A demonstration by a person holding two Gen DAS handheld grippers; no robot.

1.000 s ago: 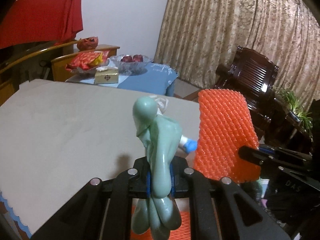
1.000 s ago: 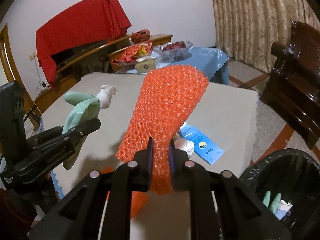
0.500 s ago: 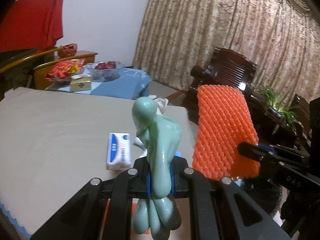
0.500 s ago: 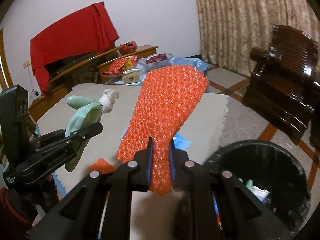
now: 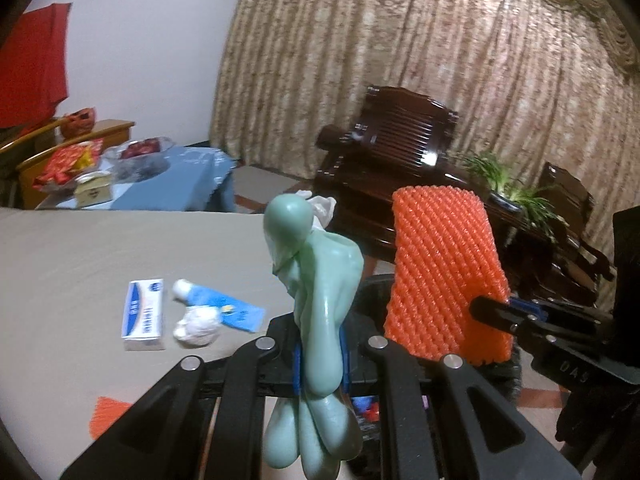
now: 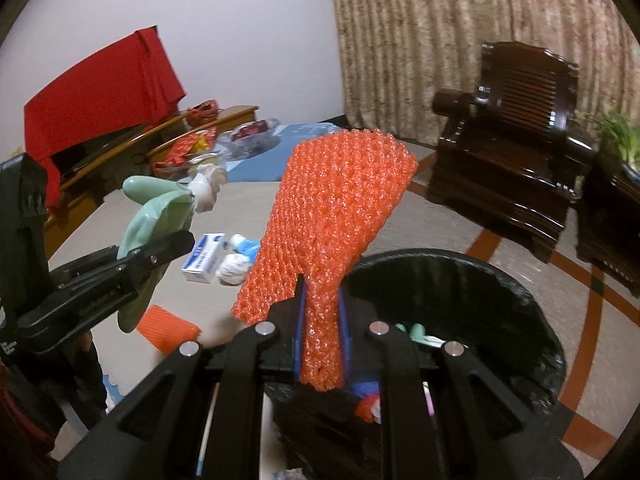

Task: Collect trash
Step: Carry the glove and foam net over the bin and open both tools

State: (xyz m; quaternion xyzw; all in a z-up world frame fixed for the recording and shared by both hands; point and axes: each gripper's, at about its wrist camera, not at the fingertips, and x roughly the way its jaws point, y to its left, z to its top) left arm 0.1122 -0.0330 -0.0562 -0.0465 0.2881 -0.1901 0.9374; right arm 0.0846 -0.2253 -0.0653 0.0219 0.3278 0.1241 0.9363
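My left gripper (image 5: 320,360) is shut on a pale green rubber glove (image 5: 320,292) with a white wad at its top. My right gripper (image 6: 322,340) is shut on an orange foam net sleeve (image 6: 336,216), held just above the near rim of a black-lined trash bin (image 6: 500,300) that holds several scraps. In the right wrist view the left gripper (image 6: 176,246) with the green glove (image 6: 156,216) is to the left. On the beige table (image 5: 80,264) lie a white and blue box (image 5: 145,314), a blue tube (image 5: 224,304), a crumpled white tissue (image 5: 198,320) and another orange net piece (image 6: 168,328).
A dark wooden armchair (image 6: 508,136) stands beyond the bin, with a potted plant (image 5: 516,192) beside it. A low table with a blue cloth (image 5: 180,176), a fruit bowl and snack packets sits behind the beige table. Curtains cover the far wall.
Both grippers have swung to the right with their loads, off the table toward the bin. The bin now fills the right wrist view's lower right; the box, tube and tissue have come into the left view.
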